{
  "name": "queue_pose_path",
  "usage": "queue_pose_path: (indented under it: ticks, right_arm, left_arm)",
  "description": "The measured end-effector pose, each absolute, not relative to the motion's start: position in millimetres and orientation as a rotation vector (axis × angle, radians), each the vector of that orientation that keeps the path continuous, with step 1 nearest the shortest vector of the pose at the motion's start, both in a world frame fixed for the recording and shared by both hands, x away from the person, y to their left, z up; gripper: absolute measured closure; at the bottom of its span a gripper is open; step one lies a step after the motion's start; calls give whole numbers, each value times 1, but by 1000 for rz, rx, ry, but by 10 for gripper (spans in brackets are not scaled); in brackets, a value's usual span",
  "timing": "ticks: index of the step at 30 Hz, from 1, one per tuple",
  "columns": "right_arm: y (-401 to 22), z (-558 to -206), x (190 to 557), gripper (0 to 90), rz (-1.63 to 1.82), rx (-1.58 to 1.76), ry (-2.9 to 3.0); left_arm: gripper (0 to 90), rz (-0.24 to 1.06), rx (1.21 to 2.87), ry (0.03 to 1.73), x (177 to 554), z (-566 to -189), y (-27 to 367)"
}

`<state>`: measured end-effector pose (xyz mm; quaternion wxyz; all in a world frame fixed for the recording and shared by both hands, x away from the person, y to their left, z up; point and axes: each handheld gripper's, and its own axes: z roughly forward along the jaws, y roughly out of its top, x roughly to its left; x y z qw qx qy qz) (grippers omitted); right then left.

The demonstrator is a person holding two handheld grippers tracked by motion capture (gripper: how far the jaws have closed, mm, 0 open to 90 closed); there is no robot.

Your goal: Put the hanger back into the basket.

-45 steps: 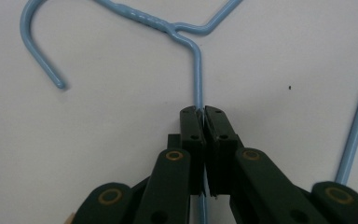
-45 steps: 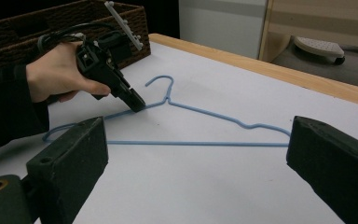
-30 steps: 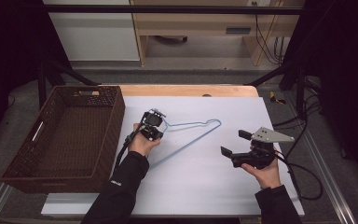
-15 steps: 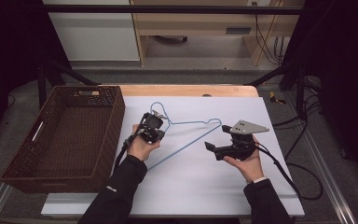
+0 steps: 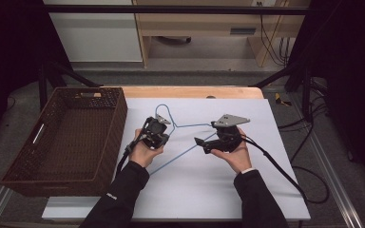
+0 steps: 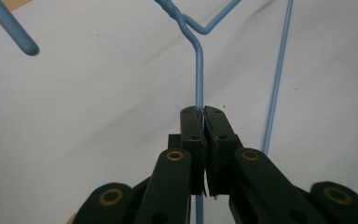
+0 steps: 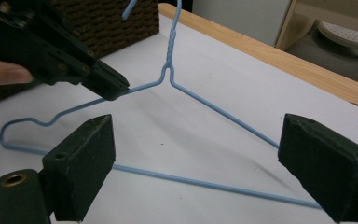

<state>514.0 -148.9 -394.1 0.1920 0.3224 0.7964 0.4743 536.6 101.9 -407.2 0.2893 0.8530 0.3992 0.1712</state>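
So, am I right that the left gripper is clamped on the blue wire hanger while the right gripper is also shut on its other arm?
Not quite: the left gripper is indeed clamped on the blue wire hanger, but the right gripper is not shut on it. The right gripper view shows its fingers wide apart, touching no wire.

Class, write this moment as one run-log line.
left gripper: shut on hanger arm | right gripper: open, jaws just closing slightly, astride hanger, not touching | basket: empty
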Motion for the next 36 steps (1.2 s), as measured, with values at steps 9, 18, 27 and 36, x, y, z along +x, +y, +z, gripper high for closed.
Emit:
queue_pose_path:
  ticks: [9,18,27,36]
  right_arm:
    - [-129,-403,537,140,1231,869,2279]
    - [-114,-416,554,174,1153,830,2333]
    - [-107,-428,566,244,1056,792,2371]
    - [-94,-431,574,384,1002,688,2378]
  left_arm:
    - [876,462,2268,1065,533,-408,103]
    - [876,471,2251,1065,531,-409,102]
    - [876,468,2246,1066,531,-410,102]
    - [876,471,2250,1055,529,-409,100]
